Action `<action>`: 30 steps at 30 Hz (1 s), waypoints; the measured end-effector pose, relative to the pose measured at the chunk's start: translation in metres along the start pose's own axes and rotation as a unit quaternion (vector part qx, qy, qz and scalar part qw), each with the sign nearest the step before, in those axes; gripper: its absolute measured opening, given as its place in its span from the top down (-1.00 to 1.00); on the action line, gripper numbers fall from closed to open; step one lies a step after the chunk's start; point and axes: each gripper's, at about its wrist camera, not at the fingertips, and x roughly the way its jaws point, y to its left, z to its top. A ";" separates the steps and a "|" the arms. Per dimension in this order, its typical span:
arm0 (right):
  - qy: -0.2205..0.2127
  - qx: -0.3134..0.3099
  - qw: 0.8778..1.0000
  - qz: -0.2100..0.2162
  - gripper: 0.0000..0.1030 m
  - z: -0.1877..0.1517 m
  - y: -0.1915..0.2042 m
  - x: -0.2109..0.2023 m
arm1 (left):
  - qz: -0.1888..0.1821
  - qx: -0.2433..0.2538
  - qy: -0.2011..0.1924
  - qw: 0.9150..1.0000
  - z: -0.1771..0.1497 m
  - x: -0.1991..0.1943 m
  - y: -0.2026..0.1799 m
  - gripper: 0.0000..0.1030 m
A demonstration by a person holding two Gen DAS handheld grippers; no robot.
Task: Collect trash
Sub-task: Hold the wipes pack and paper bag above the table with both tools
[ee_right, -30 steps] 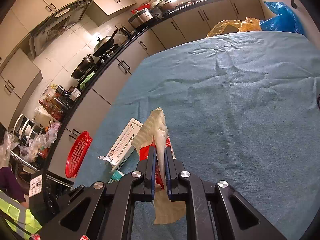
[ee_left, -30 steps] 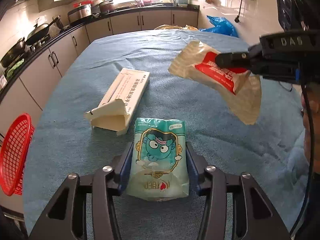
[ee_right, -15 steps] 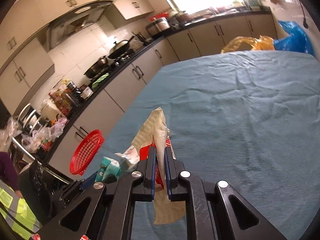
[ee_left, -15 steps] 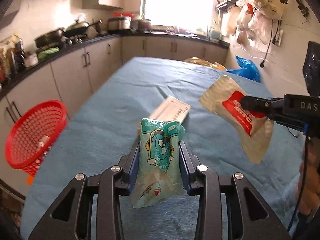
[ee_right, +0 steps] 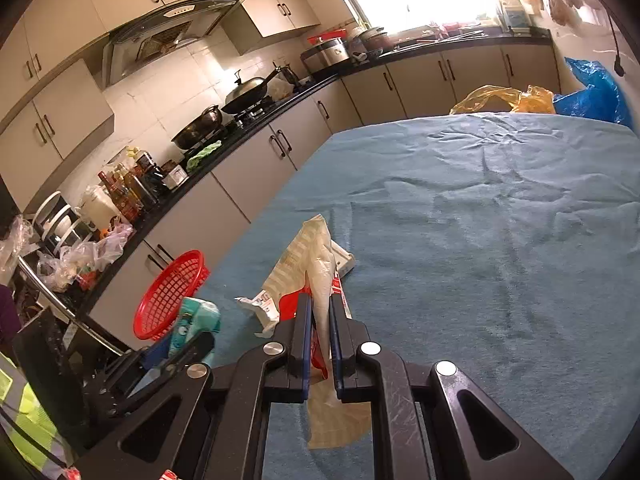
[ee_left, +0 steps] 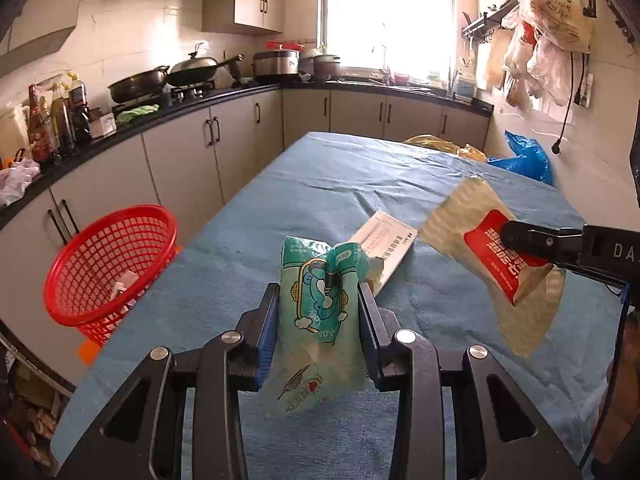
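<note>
Gripping wrappers, both claws (ee_left: 319,300) (ee_right: 318,312) hover near table edge (ee_left: 192,246) by basket (ee_left: 112,264).

Each hand-held gripper, the left (ee_left: 319,304) and the right (ee_right: 319,312), is built of black angular arms fastened with silver screws and tipped with blue-edged pads (ee_left: 267,322).

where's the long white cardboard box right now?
The long white cardboard box lies flat on the blue tablecloth, mid-frame in the left wrist view, just behind the teal snack pouch held in the left gripper.
</note>
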 end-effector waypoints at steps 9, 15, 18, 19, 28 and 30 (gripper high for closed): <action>-0.009 -0.013 1.000 -0.020 0.82 -0.003 0.005 0.001 | 0.024 -0.003 -0.011 1.000 0.000 -0.003 -0.001 0.30; -0.014 -0.014 0.999 -0.025 0.82 -0.005 0.003 -0.003 | 0.038 -0.004 -0.012 0.999 -0.001 -0.004 0.000 0.30; -0.016 -0.015 0.999 -0.024 0.82 -0.006 0.005 -0.005 | 0.042 -0.002 -0.012 0.999 -0.001 -0.004 -0.002 0.30; -0.017 -0.015 0.999 -0.025 0.82 -0.006 0.004 -0.005 | 0.042 -0.002 -0.012 0.999 -0.001 -0.004 -0.001 0.30; -0.016 -0.014 0.999 -0.031 0.82 -0.007 0.005 -0.003 | 0.045 -0.006 -0.012 0.999 0.000 -0.004 -0.001 0.30; -0.016 -0.014 0.999 -0.030 0.82 -0.007 0.004 -0.003 | 0.045 -0.005 -0.013 0.999 0.000 -0.004 -0.001 0.30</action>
